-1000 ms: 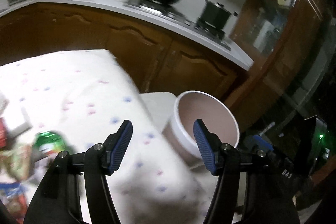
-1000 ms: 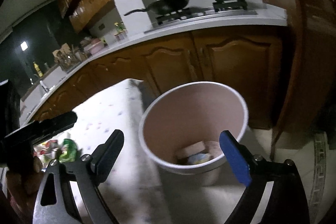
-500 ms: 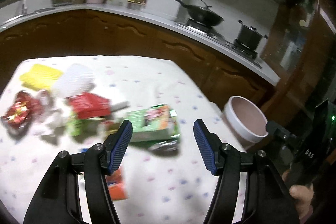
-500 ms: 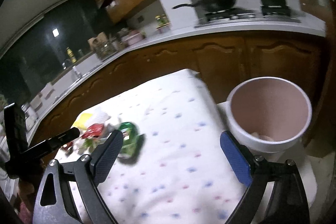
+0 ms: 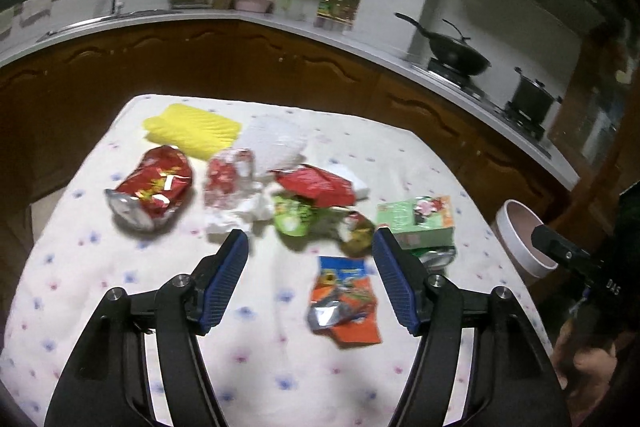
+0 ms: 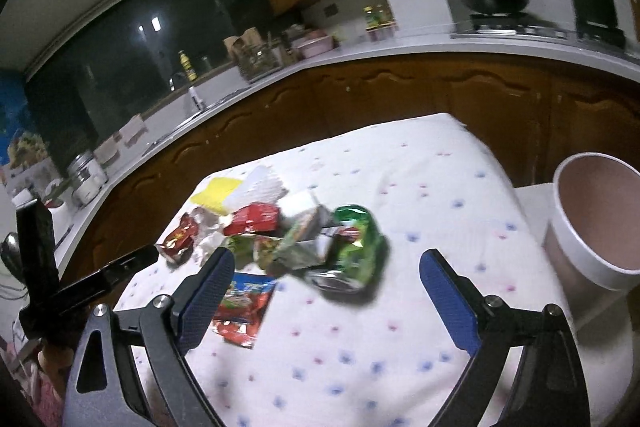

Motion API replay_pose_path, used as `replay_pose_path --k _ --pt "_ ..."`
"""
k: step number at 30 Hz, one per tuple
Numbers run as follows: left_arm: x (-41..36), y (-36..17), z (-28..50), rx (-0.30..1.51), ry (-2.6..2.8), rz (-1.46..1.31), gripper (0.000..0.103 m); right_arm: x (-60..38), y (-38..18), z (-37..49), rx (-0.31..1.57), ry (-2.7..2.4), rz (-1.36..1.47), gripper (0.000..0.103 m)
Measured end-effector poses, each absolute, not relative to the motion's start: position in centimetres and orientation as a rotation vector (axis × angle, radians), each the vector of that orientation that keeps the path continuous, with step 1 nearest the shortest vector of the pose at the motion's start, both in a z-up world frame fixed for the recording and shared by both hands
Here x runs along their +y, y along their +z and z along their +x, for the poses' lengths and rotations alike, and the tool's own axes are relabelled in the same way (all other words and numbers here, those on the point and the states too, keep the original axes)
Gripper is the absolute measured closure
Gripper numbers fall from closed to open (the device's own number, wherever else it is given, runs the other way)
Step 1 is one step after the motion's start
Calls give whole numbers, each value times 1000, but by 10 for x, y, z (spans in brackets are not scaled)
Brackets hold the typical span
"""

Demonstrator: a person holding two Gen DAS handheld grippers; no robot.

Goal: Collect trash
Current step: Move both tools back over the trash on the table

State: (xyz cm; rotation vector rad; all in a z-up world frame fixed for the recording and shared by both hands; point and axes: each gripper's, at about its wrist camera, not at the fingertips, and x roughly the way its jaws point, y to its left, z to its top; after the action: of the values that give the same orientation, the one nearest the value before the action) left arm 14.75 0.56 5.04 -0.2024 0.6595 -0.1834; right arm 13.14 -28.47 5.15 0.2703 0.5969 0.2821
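Trash lies on a white dotted tablecloth (image 5: 100, 267): a red snack bag (image 5: 154, 187), a yellow sponge-like pad (image 5: 192, 131), a white ridged tray (image 5: 272, 143), a red wrapper (image 5: 316, 185), a green wrapper (image 5: 292, 217), a green carton (image 5: 418, 221) and an orange packet (image 5: 346, 301). My left gripper (image 5: 310, 281) is open and empty above the orange packet. My right gripper (image 6: 326, 301) is open and empty near a crushed green can (image 6: 354, 251) and the orange packet (image 6: 244, 303). A white bin (image 6: 596, 227) stands right of the table; it also shows in the left wrist view (image 5: 524, 243).
Wooden kitchen cabinets (image 5: 280, 67) with a white counter run behind the table. A wok (image 5: 456, 53) and a pot (image 5: 532, 99) sit on the stove. The right gripper's body (image 5: 580, 259) shows at the right edge of the left wrist view.
Both grippers have swung left, away from the bin and over the table. The trash pile has come into view in front of them. Both stay open.
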Motion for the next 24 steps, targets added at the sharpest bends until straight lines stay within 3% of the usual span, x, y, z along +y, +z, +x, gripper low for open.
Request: replay_pose_path --k 24 --pt "46 47 190 705 -107 -200 37 -212 63 188 613 413 192 8"
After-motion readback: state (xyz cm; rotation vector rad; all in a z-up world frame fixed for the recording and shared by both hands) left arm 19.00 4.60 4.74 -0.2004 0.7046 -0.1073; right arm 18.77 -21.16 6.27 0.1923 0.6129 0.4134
